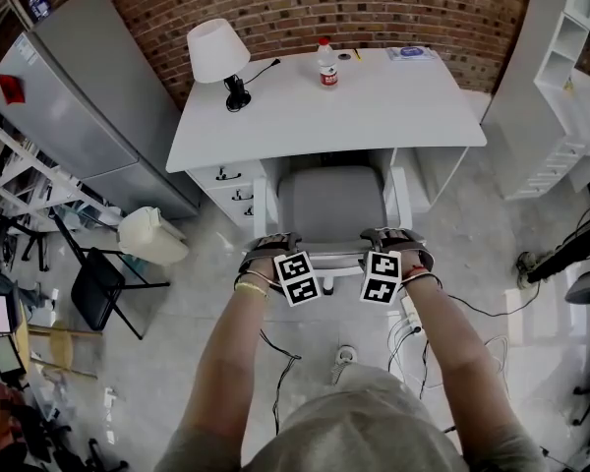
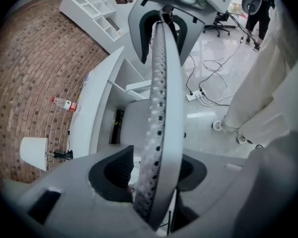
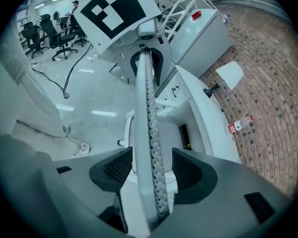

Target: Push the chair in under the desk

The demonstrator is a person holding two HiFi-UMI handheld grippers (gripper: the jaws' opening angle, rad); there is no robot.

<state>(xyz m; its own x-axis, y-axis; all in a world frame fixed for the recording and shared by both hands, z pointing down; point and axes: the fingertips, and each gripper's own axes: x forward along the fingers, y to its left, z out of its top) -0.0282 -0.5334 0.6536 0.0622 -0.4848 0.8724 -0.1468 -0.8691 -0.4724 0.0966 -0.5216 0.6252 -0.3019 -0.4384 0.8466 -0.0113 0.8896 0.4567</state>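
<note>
Over by the white desk, seen from the head view, a person stands behind the grey chair with both arms stretched forward. The left gripper and the right gripper sit side by side on the top edge of the chair's back. The seat lies just beyond the jaws, with its front part already under the desk edge. A lamp and a bottle stand on the desktop farther beyond the jaws.

From the left gripper view, the perforated backrest runs straight out between the two jaws. The jaws are released: one pad stands clear of the backrest, while the other sits very close to it, and I cannot tell whether they touch. Past the jaw tips are the seat and the desk.

From the right gripper view, the same thin backrest edge stands between this gripper's jaws as well. The jaws are spread, with a plain gap on either side, so nothing is clamped. The seat and the desk's underside lie beyond the tips.
</note>
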